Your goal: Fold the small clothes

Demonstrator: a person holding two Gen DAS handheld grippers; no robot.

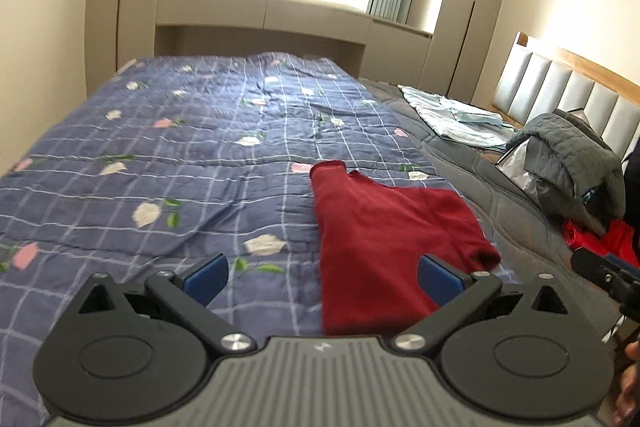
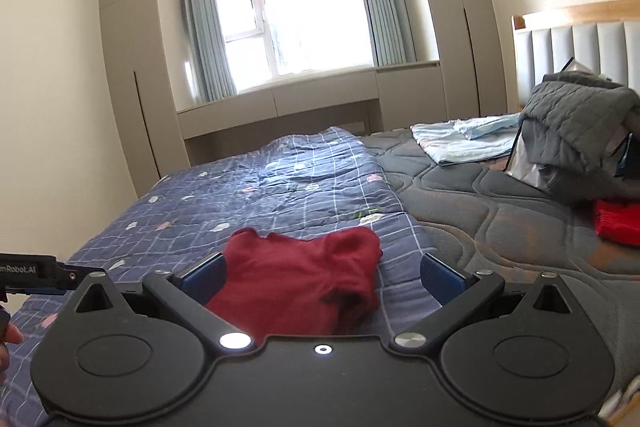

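Note:
A small dark red garment [image 1: 376,239] lies flat on the blue checked floral quilt [image 1: 180,155], one sleeve pointing away and one folded at its right edge. My left gripper [image 1: 322,277] is open above the quilt, its right finger just over the garment's near right part. In the right wrist view the garment [image 2: 300,275] lies between the fingers of my open right gripper [image 2: 322,277], a little above it. Neither gripper holds anything. The left gripper's body [image 2: 36,273] shows at the left edge of the right wrist view.
A grey quilted mattress [image 2: 500,211] lies right of the quilt. On it are folded light blue clothes [image 2: 460,141], a grey padded jacket over a bag [image 2: 580,131] and bright red clothes [image 2: 618,221]. A headboard stands at right, a window bench and wardrobes behind.

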